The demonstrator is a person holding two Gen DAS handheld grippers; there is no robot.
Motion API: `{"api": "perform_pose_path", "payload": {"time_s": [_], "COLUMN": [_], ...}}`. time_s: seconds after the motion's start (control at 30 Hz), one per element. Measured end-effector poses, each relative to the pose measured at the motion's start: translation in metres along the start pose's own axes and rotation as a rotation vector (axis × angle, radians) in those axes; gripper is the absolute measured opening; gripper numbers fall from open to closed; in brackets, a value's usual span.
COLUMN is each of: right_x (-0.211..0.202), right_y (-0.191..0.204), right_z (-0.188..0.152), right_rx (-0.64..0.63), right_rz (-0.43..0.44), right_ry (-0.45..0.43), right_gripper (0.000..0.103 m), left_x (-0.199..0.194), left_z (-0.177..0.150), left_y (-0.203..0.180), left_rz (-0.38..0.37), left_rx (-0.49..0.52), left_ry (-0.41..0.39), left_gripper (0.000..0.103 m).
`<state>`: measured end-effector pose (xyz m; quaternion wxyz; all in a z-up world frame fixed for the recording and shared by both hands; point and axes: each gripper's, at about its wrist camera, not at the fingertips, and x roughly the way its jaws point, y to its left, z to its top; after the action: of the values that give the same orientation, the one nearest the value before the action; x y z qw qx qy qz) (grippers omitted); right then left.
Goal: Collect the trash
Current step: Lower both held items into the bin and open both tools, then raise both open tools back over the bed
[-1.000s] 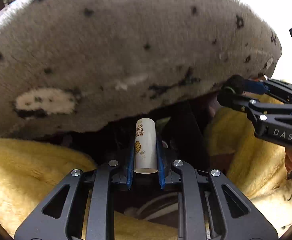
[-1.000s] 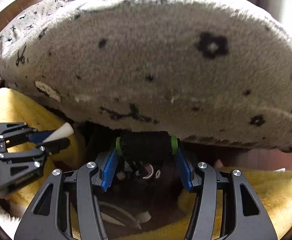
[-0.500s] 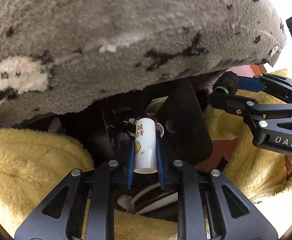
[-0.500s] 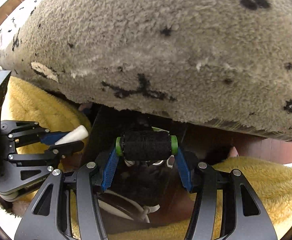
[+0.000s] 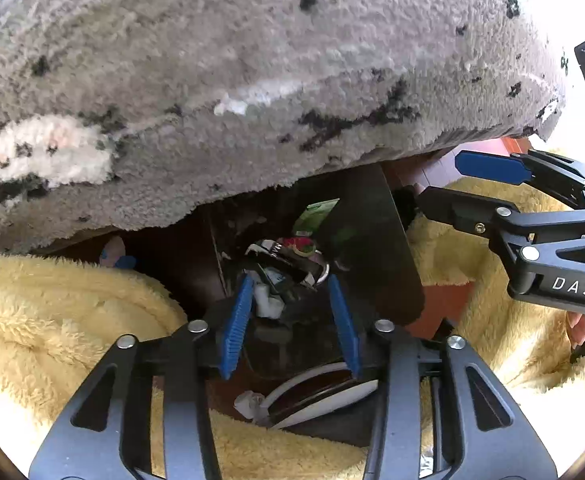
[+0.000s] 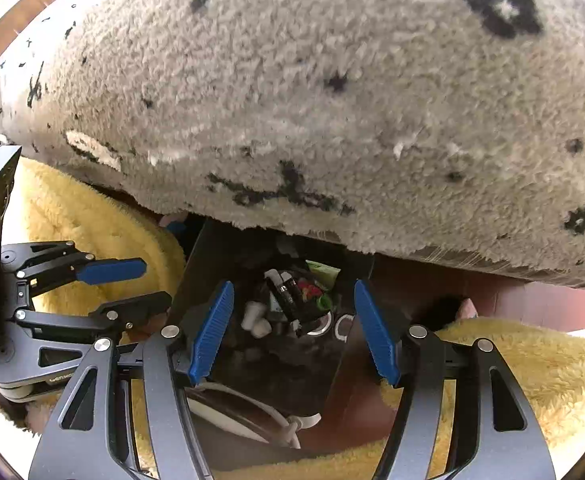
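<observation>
A thick grey fleece blanket with black flower marks (image 5: 252, 80) bulges across the upper half of both wrist views, and a fluffy yellow blanket (image 5: 64, 320) lies bunched below and to either side of it; between the two opens a dark gap where a black bin (image 6: 228, 256) sits with a white-rimmed edge at its near side. The left gripper (image 5: 292, 312) hangs steeply over that opening with its blue-padded fingers (image 5: 234, 332) spread and nothing between them; its jaws have just been opening. The right gripper (image 6: 292, 328) points down over the same bin from beside it, its blue fingers (image 6: 212, 328) likewise parted around empty air, the jaws having just widened too. Down inside the bin lies the collected trash (image 5: 288, 264): a small white tube (image 6: 256, 320), a dark roll with green ends (image 6: 304, 300), a scrap of green wrapper (image 5: 316, 212) and other bits too dim to tell apart
</observation>
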<state>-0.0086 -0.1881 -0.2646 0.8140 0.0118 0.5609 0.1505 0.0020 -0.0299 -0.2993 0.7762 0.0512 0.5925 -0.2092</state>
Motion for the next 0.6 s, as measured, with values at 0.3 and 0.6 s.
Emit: {"api": "perform_pose_path", "payload": {"time_s": [0.3, 0.6], "right_x": [-0.040, -0.122], "right_y": [-0.010, -0.016], "right_z": [0.009, 0.029], "right_rx": [0.027, 0.037], "right_rz": [-0.149, -0.241], "right_ry": [-0.133, -0.380], "right_gripper": [0.086, 0.093], "left_x": [-0.041, -0.129], "left_z": [0.008, 0.032], "left_y": [0.004, 0.005], "left_rz": [0.049, 0.146], "left_rx": [-0.009, 0.008], "left_ry": [-0.114, -0.357], "left_gripper": [0.072, 0.087]}}
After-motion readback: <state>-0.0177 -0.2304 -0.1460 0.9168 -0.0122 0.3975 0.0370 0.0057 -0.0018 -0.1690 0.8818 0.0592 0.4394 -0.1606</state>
